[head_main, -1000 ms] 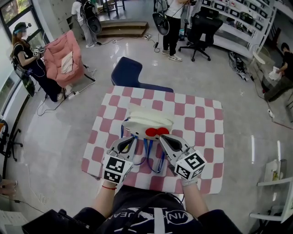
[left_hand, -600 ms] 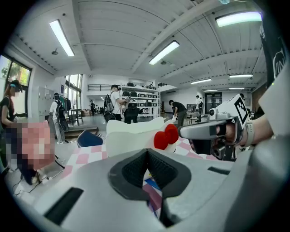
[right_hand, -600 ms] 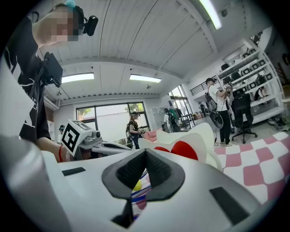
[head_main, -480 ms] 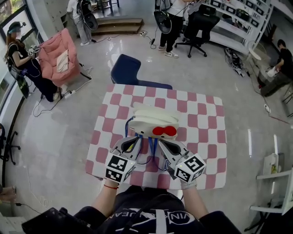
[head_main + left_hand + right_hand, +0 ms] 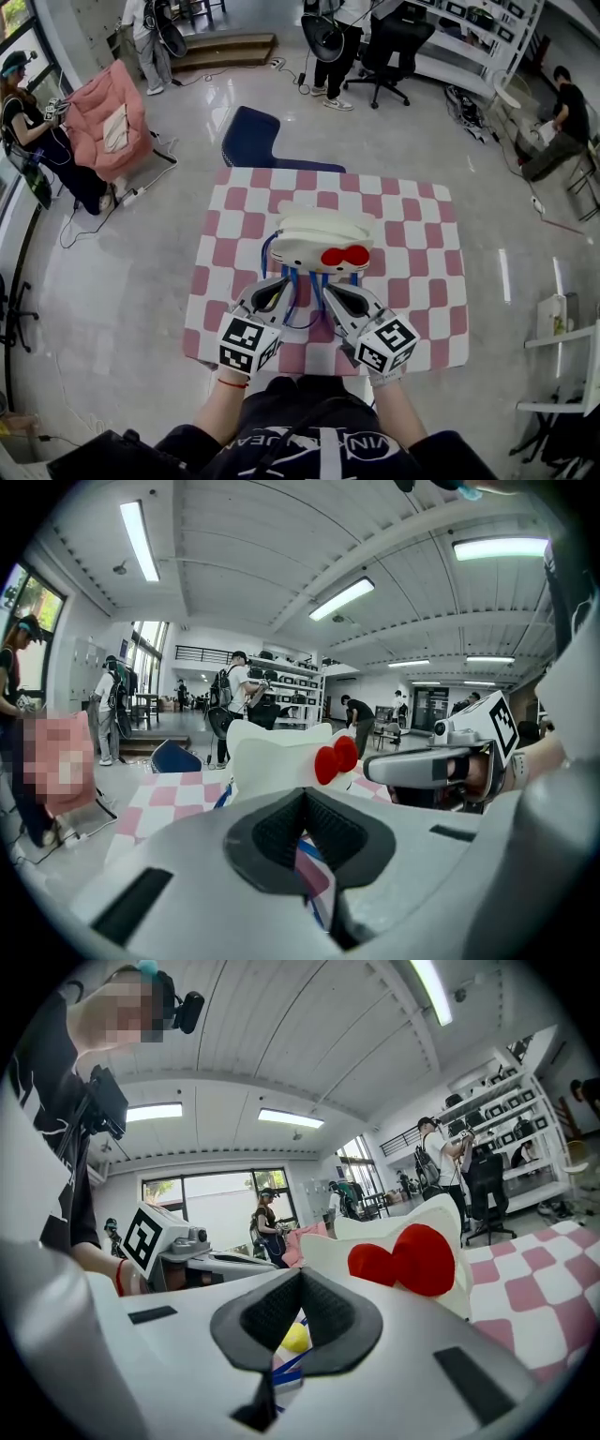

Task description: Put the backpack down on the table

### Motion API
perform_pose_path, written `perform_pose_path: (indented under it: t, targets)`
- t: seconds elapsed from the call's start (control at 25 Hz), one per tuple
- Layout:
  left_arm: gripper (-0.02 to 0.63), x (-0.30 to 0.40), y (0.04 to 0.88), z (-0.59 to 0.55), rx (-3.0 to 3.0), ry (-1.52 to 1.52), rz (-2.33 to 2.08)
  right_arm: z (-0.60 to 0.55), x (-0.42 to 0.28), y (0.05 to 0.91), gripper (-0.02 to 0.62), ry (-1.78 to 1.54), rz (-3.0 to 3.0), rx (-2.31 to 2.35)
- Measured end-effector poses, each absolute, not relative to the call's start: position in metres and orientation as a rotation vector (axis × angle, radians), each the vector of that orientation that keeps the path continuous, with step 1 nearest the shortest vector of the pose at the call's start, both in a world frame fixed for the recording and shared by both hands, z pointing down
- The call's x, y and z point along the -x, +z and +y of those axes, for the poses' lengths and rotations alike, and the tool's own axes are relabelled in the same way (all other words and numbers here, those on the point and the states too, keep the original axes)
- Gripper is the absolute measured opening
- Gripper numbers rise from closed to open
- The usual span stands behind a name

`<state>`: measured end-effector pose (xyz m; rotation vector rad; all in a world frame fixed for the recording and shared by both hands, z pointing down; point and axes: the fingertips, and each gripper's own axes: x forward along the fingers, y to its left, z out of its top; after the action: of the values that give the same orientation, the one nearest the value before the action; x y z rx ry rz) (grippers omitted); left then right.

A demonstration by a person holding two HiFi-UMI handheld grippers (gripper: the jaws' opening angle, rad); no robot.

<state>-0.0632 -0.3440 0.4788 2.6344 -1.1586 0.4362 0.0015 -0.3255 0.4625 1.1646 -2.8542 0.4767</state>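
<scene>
Both left gripper (image 5: 274,292) and right gripper (image 5: 330,295), I see, pinch shut on blue straps (image 5: 298,281); backpack (image 5: 319,239) sits at twelve o'clock over the checked table (image 5: 412,225).

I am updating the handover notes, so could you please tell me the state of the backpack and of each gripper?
backpack: upright over the table; whether it already rests there is unclear.
left gripper: shut on a strap.
right gripper: shut on a strap.
</scene>
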Motion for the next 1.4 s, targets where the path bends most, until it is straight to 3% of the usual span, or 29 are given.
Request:
perform_pose_path:
  t: [1.4]
  targets:
    - [0.005, 0.083, 0.482, -0.292, -2.682, 0.405, -1.036, -0.27, 0.019, 0.462, 0.002, 0.479, -2.787, -1.307]
